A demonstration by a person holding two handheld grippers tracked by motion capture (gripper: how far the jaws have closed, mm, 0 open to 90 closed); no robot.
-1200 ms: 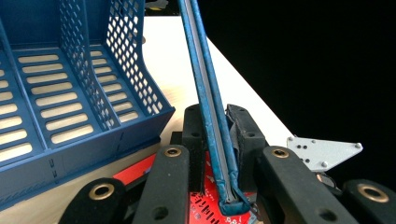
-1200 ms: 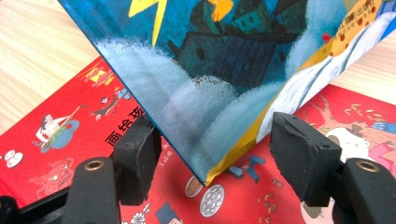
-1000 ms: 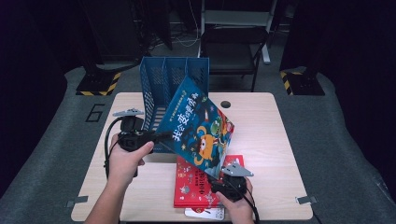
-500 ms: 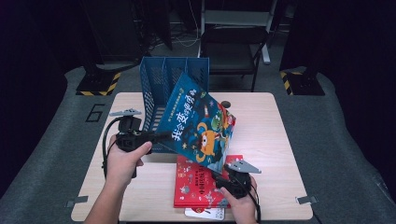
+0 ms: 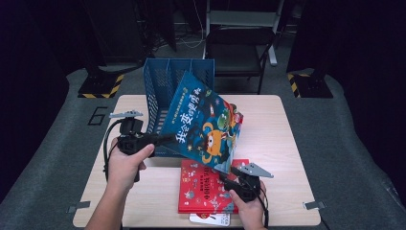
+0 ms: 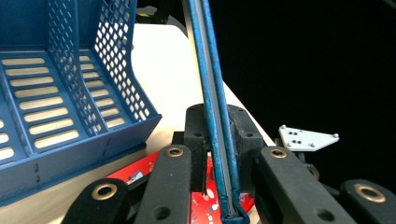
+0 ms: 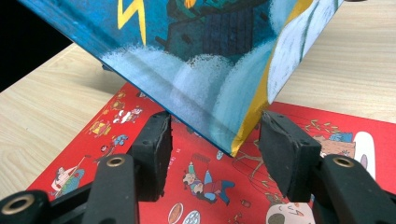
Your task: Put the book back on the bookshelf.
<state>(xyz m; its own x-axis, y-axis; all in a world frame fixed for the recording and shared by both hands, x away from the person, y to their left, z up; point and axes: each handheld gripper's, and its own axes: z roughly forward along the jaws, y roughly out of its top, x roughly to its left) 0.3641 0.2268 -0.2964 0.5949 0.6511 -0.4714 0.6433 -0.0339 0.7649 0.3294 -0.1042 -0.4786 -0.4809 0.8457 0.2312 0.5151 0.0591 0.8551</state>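
Blue file rack [image 5: 167, 91] stands at the counter's [image 5: 287, 143] far left; my blue book [image 5: 203, 122] now tilts steeper against it than a second ago. Left gripper [image 5: 160, 139] is clamped on its edge. Right gripper [image 7: 212, 140] has been closing, jaws half-open around the lower corner, not touching, above the red book [image 5: 201, 191].

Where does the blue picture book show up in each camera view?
High view: blue picture book at centre, tilted against the blue file rack.
Left gripper view: edge-on, clamped between the jaws.
Right gripper view: lower corner up top.
Shared landmark: the red book below.
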